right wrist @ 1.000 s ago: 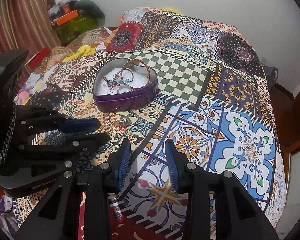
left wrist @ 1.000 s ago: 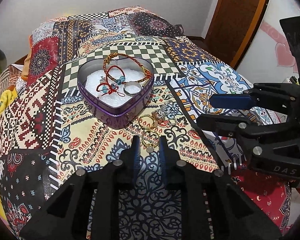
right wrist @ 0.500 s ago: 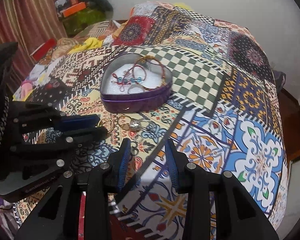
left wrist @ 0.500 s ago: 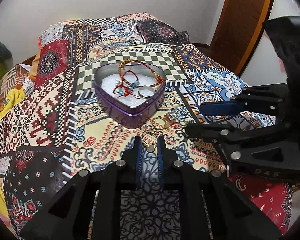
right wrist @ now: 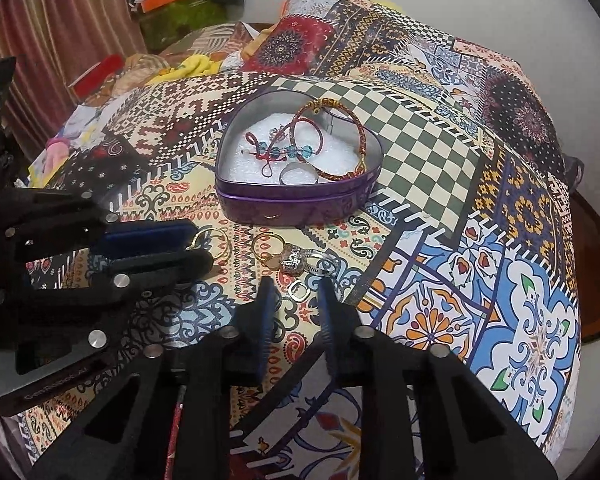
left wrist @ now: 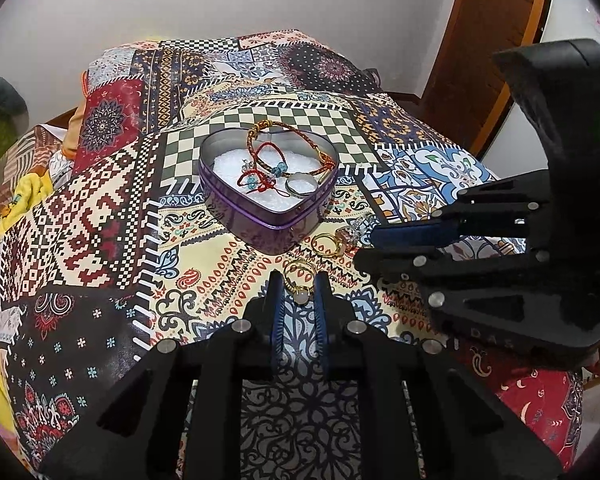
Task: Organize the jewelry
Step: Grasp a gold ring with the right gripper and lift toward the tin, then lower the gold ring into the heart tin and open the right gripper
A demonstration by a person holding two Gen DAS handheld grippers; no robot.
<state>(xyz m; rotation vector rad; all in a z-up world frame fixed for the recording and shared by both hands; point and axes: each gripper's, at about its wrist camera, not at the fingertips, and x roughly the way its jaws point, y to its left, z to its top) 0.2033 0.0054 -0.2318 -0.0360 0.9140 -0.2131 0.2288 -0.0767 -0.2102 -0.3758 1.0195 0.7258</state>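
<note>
A purple heart-shaped tin [left wrist: 260, 222] [right wrist: 300, 204] sits on the patterned bedspread, holding braided and red bracelets [left wrist: 278, 160] [right wrist: 332, 136] and a silver ring [left wrist: 300, 184]. My left gripper [left wrist: 298, 284] is open, its tips on either side of a gold ring with a pale stone [left wrist: 298, 278] on the cloth; this ring shows in the right wrist view [right wrist: 212, 240]. My right gripper [right wrist: 296, 292] is open around a small gold square loop [right wrist: 299, 291]. More rings [left wrist: 332, 242] [right wrist: 288, 254] lie in front of the tin.
The patchwork bedspread [left wrist: 100, 220] [right wrist: 500, 280] covers the bed. A wooden door [left wrist: 484, 40] stands at the right. Clutter and a curtain [right wrist: 60, 32] lie beyond the bed's left side.
Both grippers have moved forward toward the tin and the loose rings. The left fingers narrowed, then opened around the gold ring. The right fingers now bracket the square loop.
</note>
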